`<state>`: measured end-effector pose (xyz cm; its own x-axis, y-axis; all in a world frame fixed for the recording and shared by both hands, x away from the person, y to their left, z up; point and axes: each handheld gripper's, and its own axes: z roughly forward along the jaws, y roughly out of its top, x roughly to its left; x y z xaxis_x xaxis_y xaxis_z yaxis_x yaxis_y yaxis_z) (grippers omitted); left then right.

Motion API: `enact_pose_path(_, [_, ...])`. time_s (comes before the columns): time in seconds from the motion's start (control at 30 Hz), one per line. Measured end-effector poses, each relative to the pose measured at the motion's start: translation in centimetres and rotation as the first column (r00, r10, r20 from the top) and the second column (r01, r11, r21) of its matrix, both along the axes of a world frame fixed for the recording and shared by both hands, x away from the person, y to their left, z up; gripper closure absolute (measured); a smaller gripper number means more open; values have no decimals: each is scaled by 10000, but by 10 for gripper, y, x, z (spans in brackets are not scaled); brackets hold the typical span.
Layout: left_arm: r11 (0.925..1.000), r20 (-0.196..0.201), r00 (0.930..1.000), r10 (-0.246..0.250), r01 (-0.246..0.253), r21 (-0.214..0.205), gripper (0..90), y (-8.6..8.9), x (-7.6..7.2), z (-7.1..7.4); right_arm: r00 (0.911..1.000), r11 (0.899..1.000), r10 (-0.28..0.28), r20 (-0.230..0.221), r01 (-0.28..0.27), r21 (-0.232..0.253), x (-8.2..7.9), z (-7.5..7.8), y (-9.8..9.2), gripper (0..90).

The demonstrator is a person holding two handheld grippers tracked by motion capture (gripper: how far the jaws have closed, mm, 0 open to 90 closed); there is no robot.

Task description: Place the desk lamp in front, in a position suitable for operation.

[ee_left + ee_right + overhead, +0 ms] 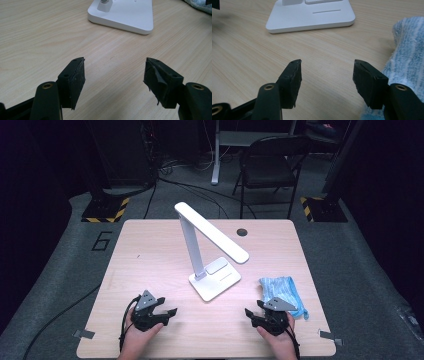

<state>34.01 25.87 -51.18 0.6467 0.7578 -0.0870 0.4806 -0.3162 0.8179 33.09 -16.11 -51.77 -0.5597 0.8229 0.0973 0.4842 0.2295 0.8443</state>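
Two grippers rest near the table's (150, 250) front edge, jaws apart, nothing between them. The left gripper (170, 311) and right gripper (248, 313) face each other across bare wood. The lamp (215, 279) stands between and beyond them, its head slanting down rightward. The blue cloth (282, 290) lies just beside the right gripper.

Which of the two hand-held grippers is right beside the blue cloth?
The right hand-held gripper: the blue striped terry cloth lies right by it, next to its jaw in the right gripper view. The left hand-held gripper has bare light wooden table around it.
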Motion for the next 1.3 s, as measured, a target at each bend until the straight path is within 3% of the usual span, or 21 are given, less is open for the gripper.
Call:
enact_pose_path(0.2, [9994,-104,9996,273,-275,-218,336,-1,3,0,9998,9998,-136,-113,138,143,0,-2,-2,397])
enact_pose_path(0.43, [9992,-148,9993,348,-350,-184,348,3,0,2,10000,10000,-14,-78,13,-78,0,-1,1,397])
enact_pose_path(0.7, [9983,100,9985,547,-544,-223,348,4,-2,3,9999,9998,134,-54,-135,-146,-1,-1,7,397])
enact_pose_path(0.93, [9985,50,9989,467,-466,-285,347,4,-2,3,9999,9999,57,-130,-58,-115,0,-2,10,397])
enact_pose_path(1.13, [9984,28,9988,486,-485,-283,347,4,-2,3,9991,9990,334,-259,-341,-284,3,-1,15,396])
enact_pose_path(1.3, [9987,-1,9991,435,-435,-275,347,4,-2,3,9991,9987,419,-101,-422,-272,5,4,21,396])
